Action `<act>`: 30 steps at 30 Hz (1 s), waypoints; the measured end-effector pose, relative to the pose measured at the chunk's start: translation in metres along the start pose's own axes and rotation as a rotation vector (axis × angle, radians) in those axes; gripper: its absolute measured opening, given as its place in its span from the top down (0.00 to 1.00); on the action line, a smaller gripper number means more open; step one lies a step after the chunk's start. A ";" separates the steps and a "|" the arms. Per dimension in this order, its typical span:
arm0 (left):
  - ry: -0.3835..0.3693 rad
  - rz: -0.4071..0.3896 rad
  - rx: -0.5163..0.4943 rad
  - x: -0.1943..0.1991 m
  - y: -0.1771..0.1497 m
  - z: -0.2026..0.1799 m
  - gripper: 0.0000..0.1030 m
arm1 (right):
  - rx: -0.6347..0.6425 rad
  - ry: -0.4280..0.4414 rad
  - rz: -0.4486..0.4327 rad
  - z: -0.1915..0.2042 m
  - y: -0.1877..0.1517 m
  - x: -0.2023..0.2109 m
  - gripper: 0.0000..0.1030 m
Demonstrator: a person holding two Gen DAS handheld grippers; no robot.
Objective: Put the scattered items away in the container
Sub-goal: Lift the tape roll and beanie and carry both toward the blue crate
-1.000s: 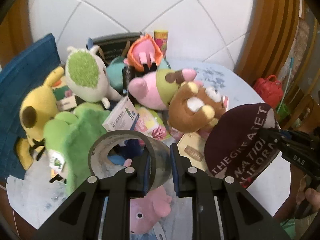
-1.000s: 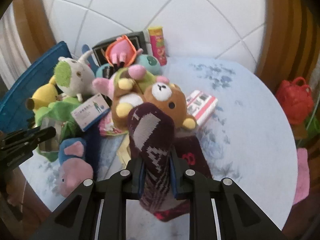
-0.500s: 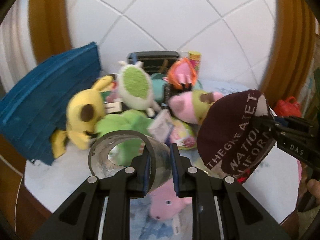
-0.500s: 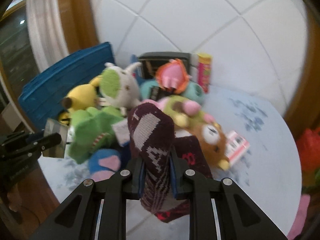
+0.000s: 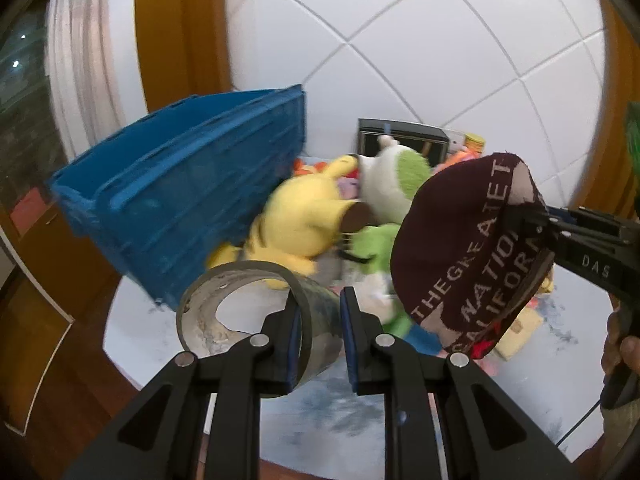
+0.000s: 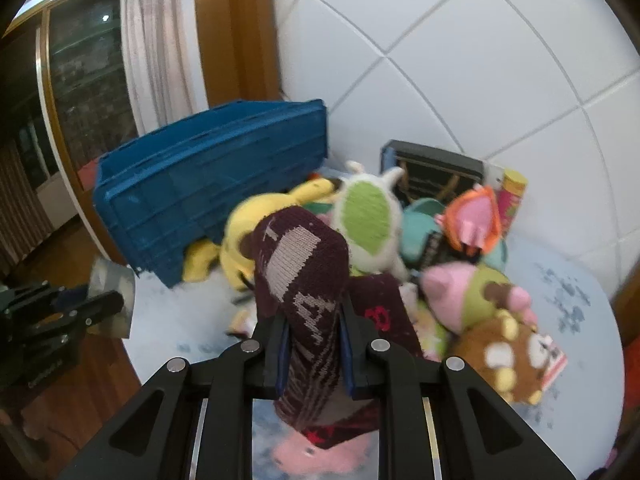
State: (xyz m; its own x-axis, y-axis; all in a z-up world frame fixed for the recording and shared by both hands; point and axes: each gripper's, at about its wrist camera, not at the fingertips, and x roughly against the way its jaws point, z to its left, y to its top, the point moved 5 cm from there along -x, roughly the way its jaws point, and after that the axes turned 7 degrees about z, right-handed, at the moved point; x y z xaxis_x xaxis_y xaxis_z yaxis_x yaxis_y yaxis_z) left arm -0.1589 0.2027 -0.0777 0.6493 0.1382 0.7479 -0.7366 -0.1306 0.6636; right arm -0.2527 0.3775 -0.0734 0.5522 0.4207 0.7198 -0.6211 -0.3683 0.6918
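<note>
My left gripper (image 5: 320,320) is shut on a roll of clear tape (image 5: 240,312) and holds it above the table's near left edge. My right gripper (image 6: 314,344) is shut on a maroon knit hat (image 6: 304,280) with white lettering; the hat also shows in the left wrist view (image 5: 468,252). The blue crate (image 5: 180,200) stands at the left of the table, also in the right wrist view (image 6: 212,184). Both grippers are in front of it and to its right. Plush toys lie piled beside it: yellow (image 5: 304,216), white and green (image 6: 368,224).
A brown bear plush (image 6: 500,356), a pink and green plush (image 6: 468,288), an orange toy (image 6: 472,216), a tall can (image 6: 512,196) and a black box (image 6: 436,168) lie on the round table by the tiled wall. A pink plush (image 6: 316,456) lies under my right gripper.
Both grippers have risen and swung left toward the blue crate, each keeping its item. The crate now fills more of both views.
</note>
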 end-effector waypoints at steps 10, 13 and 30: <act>0.017 -0.044 -0.058 0.011 0.023 0.083 0.82 | 0.000 -0.009 -0.036 0.088 0.042 -0.019 0.81; 0.018 -0.073 -0.047 0.014 0.040 0.098 0.82 | 0.026 -0.013 -0.048 0.104 0.062 -0.023 0.81; 0.177 -0.179 0.097 -0.009 0.166 0.259 0.82 | 0.175 0.113 -0.285 0.217 0.259 -0.055 0.81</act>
State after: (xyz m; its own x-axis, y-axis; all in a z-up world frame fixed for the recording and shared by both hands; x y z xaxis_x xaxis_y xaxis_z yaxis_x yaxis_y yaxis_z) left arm -0.2382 -0.0741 0.0297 0.7180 0.3362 0.6095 -0.5860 -0.1807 0.7899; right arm -0.3232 0.0797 0.0786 0.6190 0.6123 0.4918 -0.3405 -0.3551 0.8706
